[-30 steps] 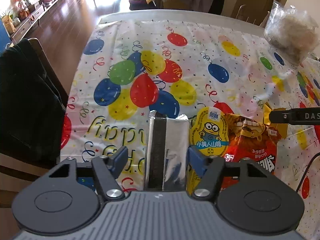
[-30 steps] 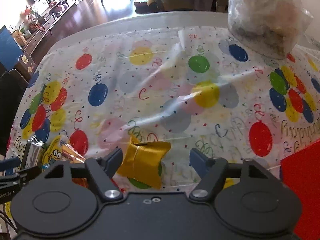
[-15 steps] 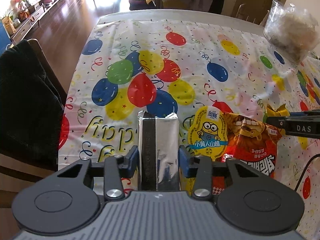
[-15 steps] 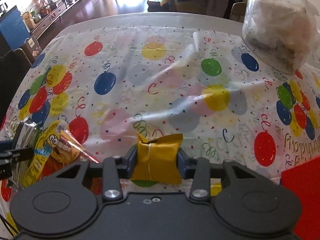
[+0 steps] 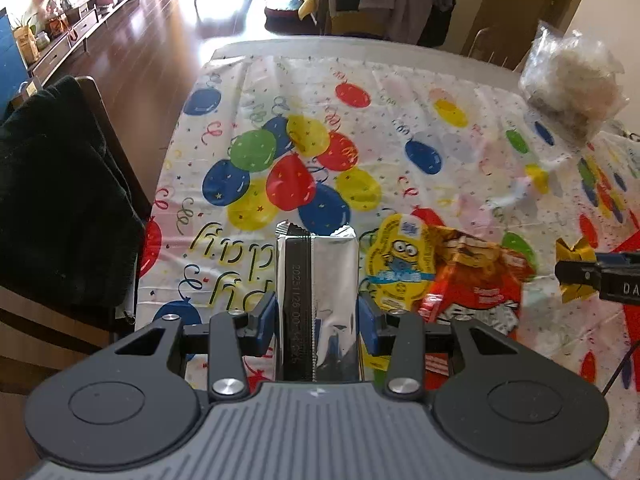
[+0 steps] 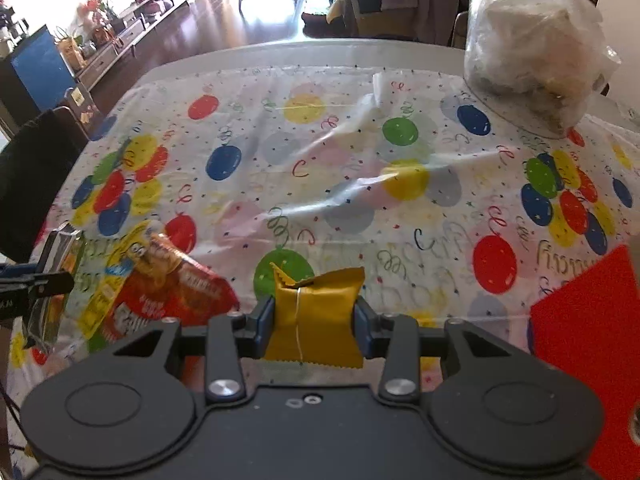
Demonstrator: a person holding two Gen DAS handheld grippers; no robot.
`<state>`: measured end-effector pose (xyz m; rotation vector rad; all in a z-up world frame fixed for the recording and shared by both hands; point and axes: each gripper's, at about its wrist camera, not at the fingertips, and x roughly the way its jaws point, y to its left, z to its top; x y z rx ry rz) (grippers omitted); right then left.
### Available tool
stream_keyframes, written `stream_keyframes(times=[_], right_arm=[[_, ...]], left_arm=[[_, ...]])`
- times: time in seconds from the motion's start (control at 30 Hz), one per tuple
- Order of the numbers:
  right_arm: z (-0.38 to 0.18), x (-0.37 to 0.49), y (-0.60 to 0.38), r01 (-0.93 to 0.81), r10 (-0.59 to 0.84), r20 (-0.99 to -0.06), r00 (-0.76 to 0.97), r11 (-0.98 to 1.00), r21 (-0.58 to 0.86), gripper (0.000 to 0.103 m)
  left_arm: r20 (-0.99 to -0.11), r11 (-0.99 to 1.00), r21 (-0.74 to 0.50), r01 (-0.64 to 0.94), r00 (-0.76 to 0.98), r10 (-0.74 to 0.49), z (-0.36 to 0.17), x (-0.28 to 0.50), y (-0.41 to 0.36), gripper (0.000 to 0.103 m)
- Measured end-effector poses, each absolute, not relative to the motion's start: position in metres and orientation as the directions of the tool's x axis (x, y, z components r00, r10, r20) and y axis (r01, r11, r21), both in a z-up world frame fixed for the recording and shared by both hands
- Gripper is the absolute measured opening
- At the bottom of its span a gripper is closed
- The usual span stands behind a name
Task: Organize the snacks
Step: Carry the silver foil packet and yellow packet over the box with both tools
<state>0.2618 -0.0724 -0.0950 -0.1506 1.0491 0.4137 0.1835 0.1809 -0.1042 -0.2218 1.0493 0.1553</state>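
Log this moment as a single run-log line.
left gripper: shut on silver packet | right gripper: shut on yellow packet | both lifted | red bag on tablecloth

On the counter (image 5: 248,46), two snack packets (image 5: 452,276) lie overlapping at the near edge, between the foil pack (image 5: 320,304) on their left and the small wrapped snack (image 6: 316,316) on their right. A filled bag (image 6: 528,48) sits at the far right corner.

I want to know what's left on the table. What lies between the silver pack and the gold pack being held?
In the left wrist view, the yellow Minion snack and red snack bag lie between silver pack and gold pack.
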Motion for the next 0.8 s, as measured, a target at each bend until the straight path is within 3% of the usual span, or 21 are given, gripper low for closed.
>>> stream_keyframes(times=[0.8], right_arm=[[-0.004,0.188,-0.189,-0.362,0.338,-0.796,0.503,0.918,0.161,0.039]], left_arm=[[-0.797,0.984,-0.176,-0.036,0.592,-0.121,-0.001,0.143,0.064,0.041]])
